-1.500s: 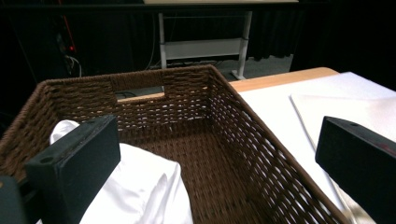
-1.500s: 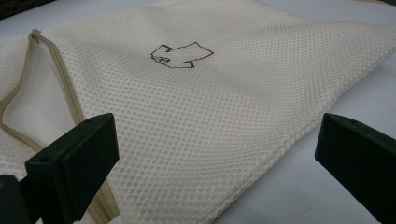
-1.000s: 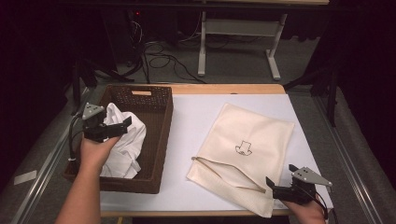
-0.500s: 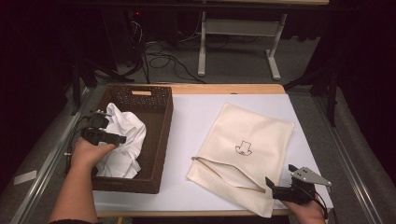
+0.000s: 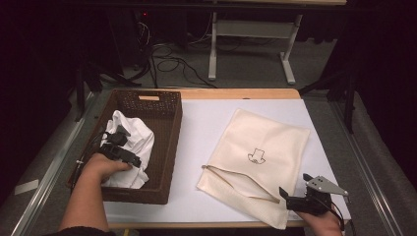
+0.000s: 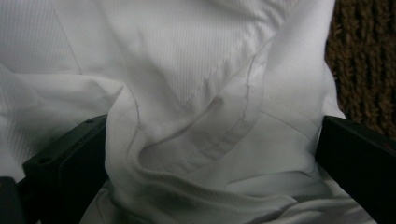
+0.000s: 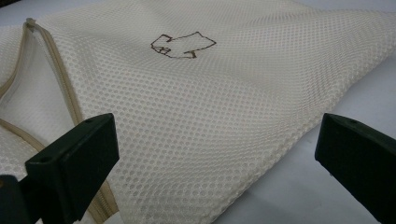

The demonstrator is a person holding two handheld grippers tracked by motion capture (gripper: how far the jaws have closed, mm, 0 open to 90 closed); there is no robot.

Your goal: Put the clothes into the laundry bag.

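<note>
The left gripper point(image 5: 119, 151) sits in the brown woven basket point(image 5: 167, 147) at the left, its fingers point(image 6: 65, 158) spread wide around a fold of white cloth point(image 5: 129, 137). At the near right, the right gripper point(image 5: 294, 200) hovers with fingers point(image 7: 74, 163) released over the near corner of the cream mesh bag point(image 5: 263, 162) lying flat on the white surface point(image 5: 206, 123).

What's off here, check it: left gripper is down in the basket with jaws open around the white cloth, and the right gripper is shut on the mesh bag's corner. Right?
One thing is wrong. The right gripper is not shut on the mesh bag; the right gripper view shows its jaws wide open over the bag. The rest stands: the left gripper is down in the basket, jaws open around the white cloth.
</note>
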